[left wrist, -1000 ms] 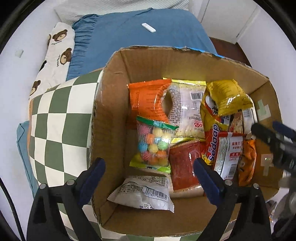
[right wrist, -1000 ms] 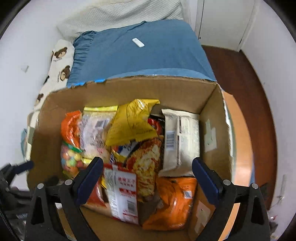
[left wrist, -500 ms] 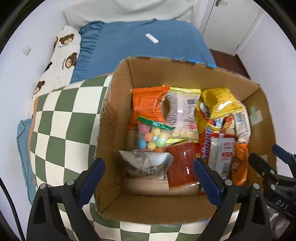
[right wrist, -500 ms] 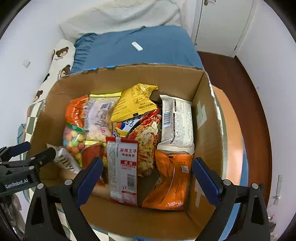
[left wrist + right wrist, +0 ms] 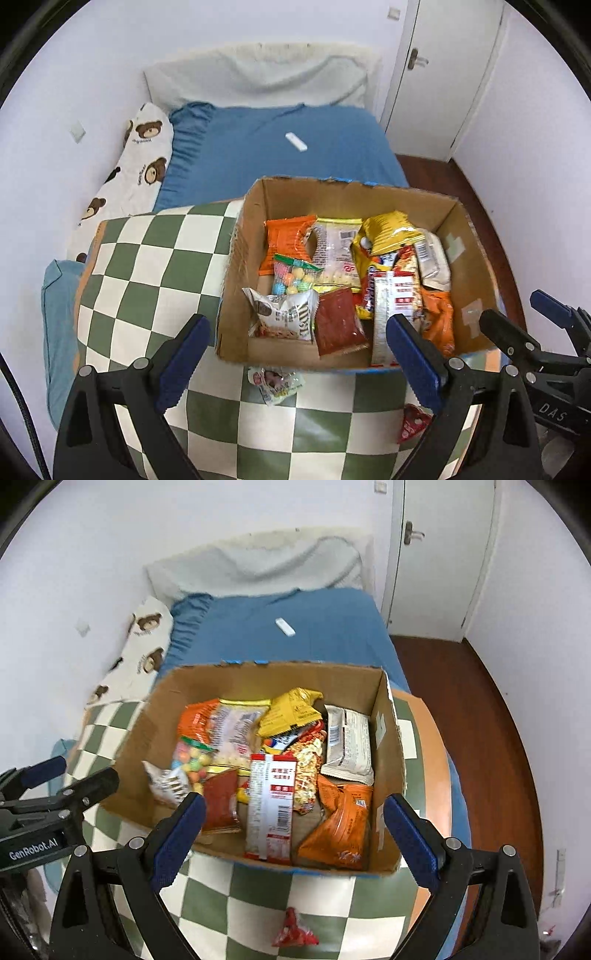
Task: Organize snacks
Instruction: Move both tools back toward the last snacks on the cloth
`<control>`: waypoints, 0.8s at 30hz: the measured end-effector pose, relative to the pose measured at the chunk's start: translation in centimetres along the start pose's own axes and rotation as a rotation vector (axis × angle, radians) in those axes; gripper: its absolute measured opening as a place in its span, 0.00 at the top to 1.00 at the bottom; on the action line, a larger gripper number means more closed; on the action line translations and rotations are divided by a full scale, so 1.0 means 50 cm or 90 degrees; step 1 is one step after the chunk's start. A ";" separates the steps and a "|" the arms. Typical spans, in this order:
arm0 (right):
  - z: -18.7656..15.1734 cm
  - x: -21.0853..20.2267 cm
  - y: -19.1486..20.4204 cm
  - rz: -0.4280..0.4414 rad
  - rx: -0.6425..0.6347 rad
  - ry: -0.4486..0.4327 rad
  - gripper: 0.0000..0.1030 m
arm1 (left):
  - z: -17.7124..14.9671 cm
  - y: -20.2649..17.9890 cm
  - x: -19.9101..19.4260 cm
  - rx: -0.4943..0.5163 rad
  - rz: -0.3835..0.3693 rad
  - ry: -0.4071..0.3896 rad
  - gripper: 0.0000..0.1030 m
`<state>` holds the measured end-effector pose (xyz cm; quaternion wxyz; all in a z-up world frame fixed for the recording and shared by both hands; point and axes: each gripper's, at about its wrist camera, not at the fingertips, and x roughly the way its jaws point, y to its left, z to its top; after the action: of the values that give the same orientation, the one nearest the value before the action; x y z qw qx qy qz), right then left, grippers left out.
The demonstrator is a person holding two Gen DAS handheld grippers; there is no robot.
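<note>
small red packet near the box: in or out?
Out. The small red packet lies on the checkered cloth in front of the cardboard box, apart from it.

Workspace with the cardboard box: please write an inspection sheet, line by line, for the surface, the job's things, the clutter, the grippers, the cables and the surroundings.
Surface: green and white checked cover over a bed, with a blue sheet behind it.
Job's things: open brown cardboard box full of snack packets; a small pale packet and a small red packet lie on the cover outside the box.
Clutter: small white flat object on the blue sheet.
Grippers: left gripper and right gripper both open, holding nothing, on the near side of the box.
Cables: black cable at the left edge of the left view.
Surroundings: bear-print pillow, white door, dark wooden floor.
</note>
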<state>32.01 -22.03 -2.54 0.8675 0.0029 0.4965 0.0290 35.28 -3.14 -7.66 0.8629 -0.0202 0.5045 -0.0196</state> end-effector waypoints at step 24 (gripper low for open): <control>-0.234 0.038 -0.047 0.064 0.100 0.085 0.41 | -0.173 0.093 0.072 -0.012 0.073 0.088 0.05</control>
<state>23.01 -24.53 -10.20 0.8270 0.0937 0.5532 0.0339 29.58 1.16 -15.29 0.8257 0.0023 0.5631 0.0334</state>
